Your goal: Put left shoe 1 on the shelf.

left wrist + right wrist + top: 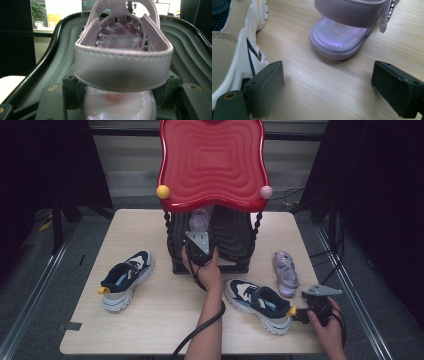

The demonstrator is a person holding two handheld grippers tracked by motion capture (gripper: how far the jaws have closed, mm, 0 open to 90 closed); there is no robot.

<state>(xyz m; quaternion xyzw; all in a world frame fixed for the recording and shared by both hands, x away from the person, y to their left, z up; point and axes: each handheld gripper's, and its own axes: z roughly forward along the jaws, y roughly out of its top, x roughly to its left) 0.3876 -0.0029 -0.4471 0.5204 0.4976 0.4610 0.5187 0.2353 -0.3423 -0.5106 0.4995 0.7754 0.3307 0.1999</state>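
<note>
Sandals in lilac are the work in hand, and the red-topped shoe rack (pixel 212 162) at the back of the bench (pixel 165 320) is where they go. Its black ribbed lower shelf (pixel 190 45) sits under the wavy red top, so anything put there must go in low and level from the front. That is likely why the left gripper (pixel 199 245) reaches straight into the shelf mouth, its jaws gripping the heel end of one lilac sandal (pixel 123 62), which is in the mouth of the shelf with its toe pointing inward; whether it rests on the shelf yet is unclear.

In front of the rack to its left lies a navy-and-white sneaker (pixel 125 279), and a matching second sneaker (pixel 258 302) lies in front of the rack to its right, both seemingly waiting their turn. The other lilac sandal (pixel 344 30) lies flat on the bench right of the rack, beside that second sneaker. The right gripper (pixel 327 92) rests low on the bench behind its heel, jaws wide apart and empty, apparently lined up to take it next.
</note>
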